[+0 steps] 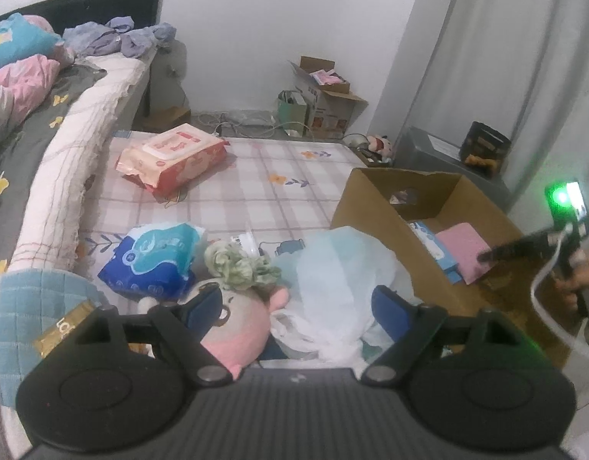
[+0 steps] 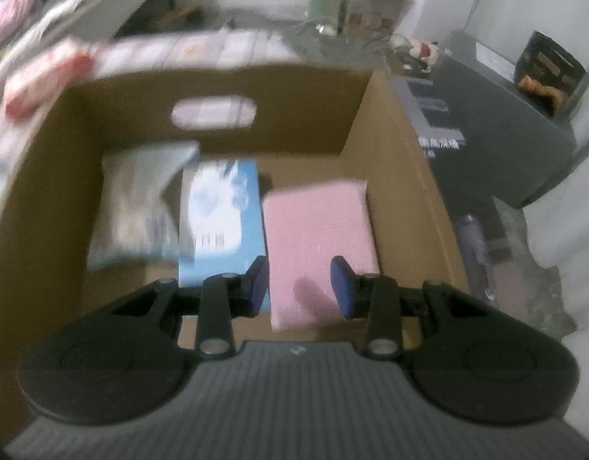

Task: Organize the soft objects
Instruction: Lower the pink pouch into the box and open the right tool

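Checked mattress (image 1: pixel 256 176) crowded; left gripper (image 1: pixel 298 306) fingers spread; right gripper (image 2: pixel 299 283) fingers parted over cardboard box (image 2: pixel 401 161).

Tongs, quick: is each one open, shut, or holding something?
Left tongs: open wide, holding nothing.
Right tongs: open above the pink pack, holding nothing.

At the upper left a bed (image 1: pixel 45 122) carries a pink quilt (image 1: pixel 14 88), a blue pillow (image 1: pixel 14 40) and crumpled purple clothes (image 1: pixel 118 38). Against the far wall at upper centre stand an open carton (image 1: pixel 328 96) and a green bag (image 1: pixel 292 109), with cables (image 1: pixel 233 124) on the floor beside them. At the right hang pale curtains (image 1: pixel 524 57) behind a grey cabinet (image 1: pixel 440 149) bearing a black bag (image 1: pixel 484 145).
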`<state>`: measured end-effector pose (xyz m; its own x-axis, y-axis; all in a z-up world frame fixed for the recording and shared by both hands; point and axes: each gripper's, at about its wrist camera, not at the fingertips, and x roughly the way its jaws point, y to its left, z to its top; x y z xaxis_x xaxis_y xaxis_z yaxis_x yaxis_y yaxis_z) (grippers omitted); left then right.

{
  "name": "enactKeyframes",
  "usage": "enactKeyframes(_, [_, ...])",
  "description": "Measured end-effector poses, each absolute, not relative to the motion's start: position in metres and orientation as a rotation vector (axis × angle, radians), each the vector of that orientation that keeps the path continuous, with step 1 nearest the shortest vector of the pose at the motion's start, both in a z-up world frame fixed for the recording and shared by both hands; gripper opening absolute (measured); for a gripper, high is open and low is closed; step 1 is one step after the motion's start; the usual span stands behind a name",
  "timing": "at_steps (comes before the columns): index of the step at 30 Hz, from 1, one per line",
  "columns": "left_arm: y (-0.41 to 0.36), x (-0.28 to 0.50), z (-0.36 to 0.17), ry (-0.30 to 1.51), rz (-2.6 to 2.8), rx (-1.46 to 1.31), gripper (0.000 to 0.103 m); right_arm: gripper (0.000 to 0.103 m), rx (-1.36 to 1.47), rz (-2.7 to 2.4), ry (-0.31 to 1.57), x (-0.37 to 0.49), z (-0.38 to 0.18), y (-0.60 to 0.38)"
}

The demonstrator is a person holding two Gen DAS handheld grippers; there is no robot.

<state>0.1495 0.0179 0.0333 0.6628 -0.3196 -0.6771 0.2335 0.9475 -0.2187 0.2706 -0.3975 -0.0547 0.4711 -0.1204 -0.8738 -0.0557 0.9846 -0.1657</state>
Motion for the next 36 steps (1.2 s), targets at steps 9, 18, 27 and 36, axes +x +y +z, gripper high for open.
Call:
enactKeyframes(9, [0.022,0.145,0.032,0.785,-0.324,-0.133,0.086,0.034,-0.353,-0.069,1.248,0.284,-0.105,-0.39])
enactKeyframes(18, [0.026,0.147,0.031,0.786,-0.316,-0.151,0.086,0.034,-0.366,-0.048,1.199,0.312,-0.097,-0.375])
enactKeyframes(27, [0.032,0.147,0.03,0.787,-0.303,-0.157,0.087,0.034,-0.255,-0.003,1.17,0.298,-0.069,-0.373])
enactKeyframes(36, [0.044,0.134,0.033,0.764,-0.279,-0.147,0.091,0.035,-0.1,0.078,1.173,0.27,-0.052,-0.351])
